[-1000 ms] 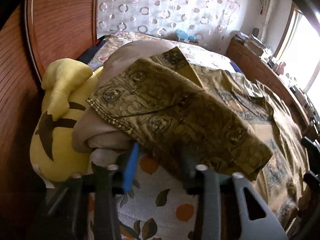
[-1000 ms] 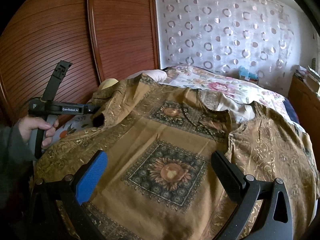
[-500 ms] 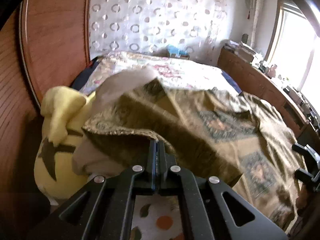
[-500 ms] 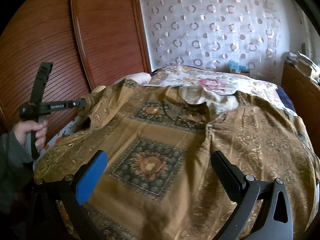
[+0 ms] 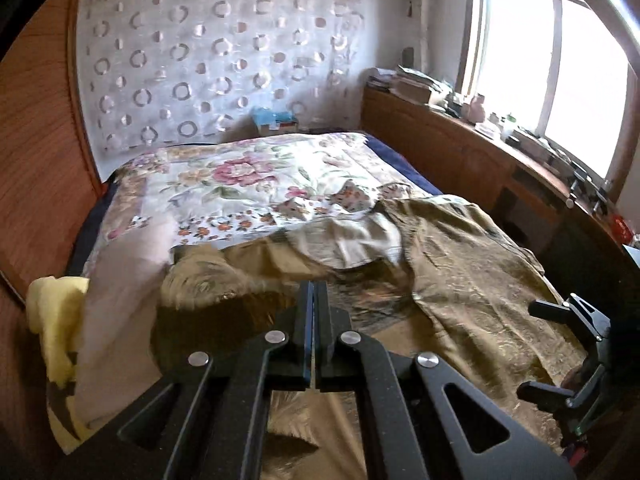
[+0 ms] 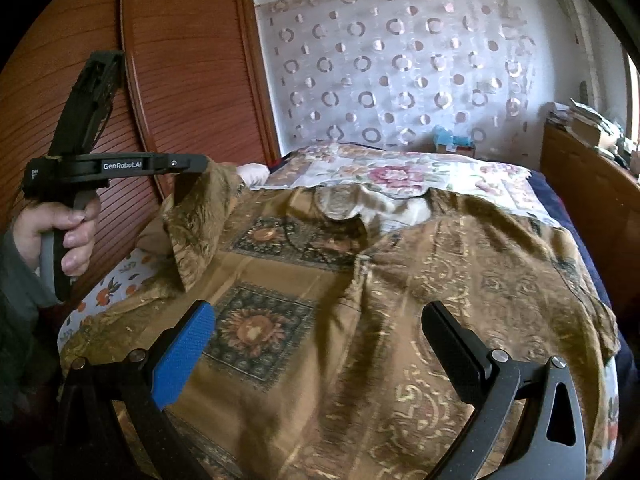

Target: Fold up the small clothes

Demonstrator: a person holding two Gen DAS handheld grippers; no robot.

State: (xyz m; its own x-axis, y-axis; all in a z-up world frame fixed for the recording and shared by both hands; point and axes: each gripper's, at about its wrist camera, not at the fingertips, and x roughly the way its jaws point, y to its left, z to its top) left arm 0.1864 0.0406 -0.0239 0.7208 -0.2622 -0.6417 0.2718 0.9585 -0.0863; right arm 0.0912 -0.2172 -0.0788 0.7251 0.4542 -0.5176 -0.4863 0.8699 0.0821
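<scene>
Brown patterned shirt (image 6: pixel 360 300) lies lengthwise, collar toward the wall; left claw (image 6: pixel 188 172), clamped on its sleeve, has risen since; right claw (image 6: pixel 320 344) gapes empty.

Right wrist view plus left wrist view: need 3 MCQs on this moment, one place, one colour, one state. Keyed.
1. Where is the yellow plush toy?
A. on the window sill
B. at the bed's left edge, beside the pinkish pillow
C. on top of the brown patterned shirt

2. What colour is the pad on the right tool's left finger?
A. blue
B. red
C. white

3. What state is the left tool in?
A. open, nothing in it
B. open above the shirt
C. shut on the shirt's sleeve, which hangs lifted

Key:
1 B, the left wrist view shows the plush against the pillow by the wooden wall.
2 A, the pad is plainly blue in the right wrist view.
3 C, its fingers meet in the left wrist view and the sleeve drapes from them in the right wrist view.
</scene>
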